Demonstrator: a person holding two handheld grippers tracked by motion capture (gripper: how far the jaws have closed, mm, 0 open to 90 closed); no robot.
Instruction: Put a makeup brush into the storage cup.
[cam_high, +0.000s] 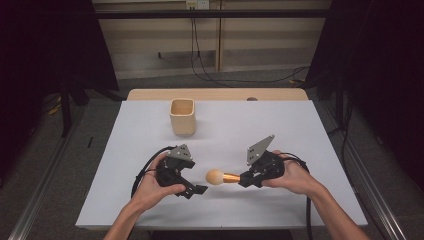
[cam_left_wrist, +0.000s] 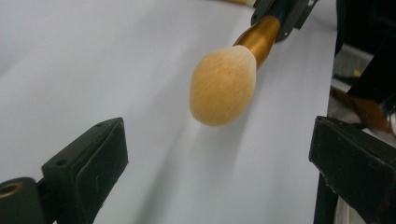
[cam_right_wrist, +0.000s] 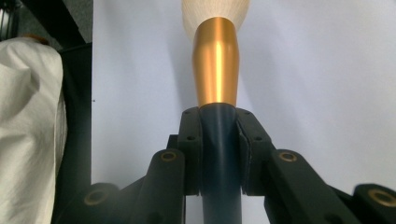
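A makeup brush (cam_high: 215, 176) with a round tan bristle head, a gold ferrule and a dark handle hangs level just above the white table sheet (cam_high: 280, 130). My right gripper (cam_high: 245, 180) is shut on its dark handle, and in the right gripper view the pads of that gripper (cam_right_wrist: 219, 116) clamp the handle just below the gold ferrule of the brush (cam_right_wrist: 216, 65). My left gripper (cam_high: 196, 178) stands open at the left of the bristle head. In the left gripper view the brush (cam_left_wrist: 224, 84) floats ahead of my left gripper (cam_left_wrist: 217, 140), untouched by its wide-apart jaws.
A beige square cup (cam_high: 182, 116) stands upright at the back of the sheet, left of centre. The wooden table edge (cam_high: 215, 94) shows behind it. Floor and cables lie beyond. A white cloth (cam_right_wrist: 28, 116) hangs past the table's edge.
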